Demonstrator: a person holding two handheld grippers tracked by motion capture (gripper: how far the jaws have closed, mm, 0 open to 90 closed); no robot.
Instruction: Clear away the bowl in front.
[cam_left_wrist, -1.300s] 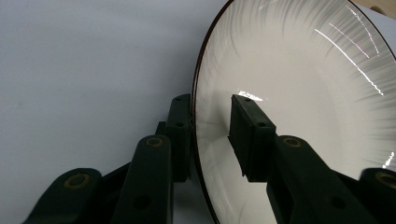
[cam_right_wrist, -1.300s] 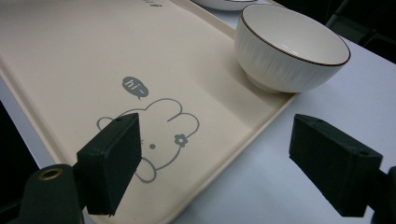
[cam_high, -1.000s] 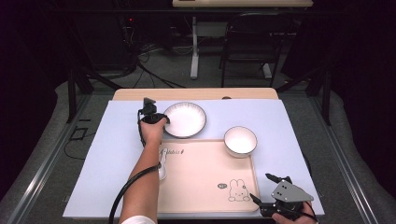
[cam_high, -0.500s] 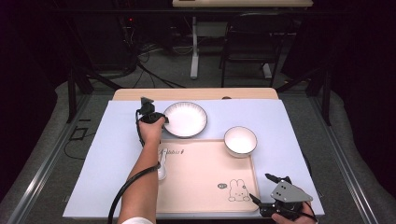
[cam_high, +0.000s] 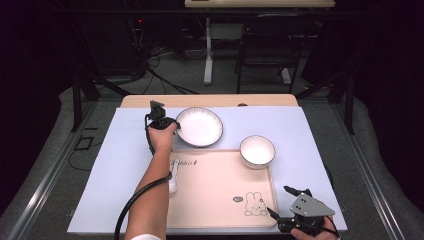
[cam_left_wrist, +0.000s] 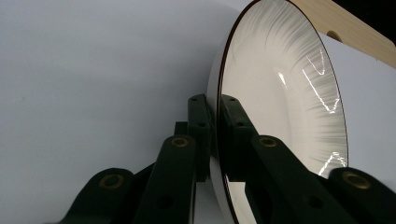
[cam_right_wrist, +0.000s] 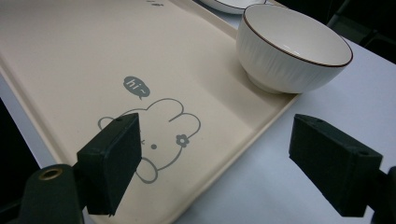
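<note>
left gripper (cam_high: 172, 126) has just been closing its jaws and now pinches the left rim of the white plate (cam_high: 199, 126), which sits on the pale blue mat (cam_high: 110, 165) just behind the cream tray (cam_high: 215, 175). right gripper (cam_high: 285, 202) hovers at the tray's near right corner, jaws spread and empty, the white bowl (cam_high: 257, 151) well ahead of it.

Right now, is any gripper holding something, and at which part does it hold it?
The left gripper holds the white plate by its rim, one jaw on each face. The right gripper is open and holds nothing.

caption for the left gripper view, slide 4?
Left gripper clamped on the rim of the white plate, one jaw on each face, above the pale blue table cover.
</note>
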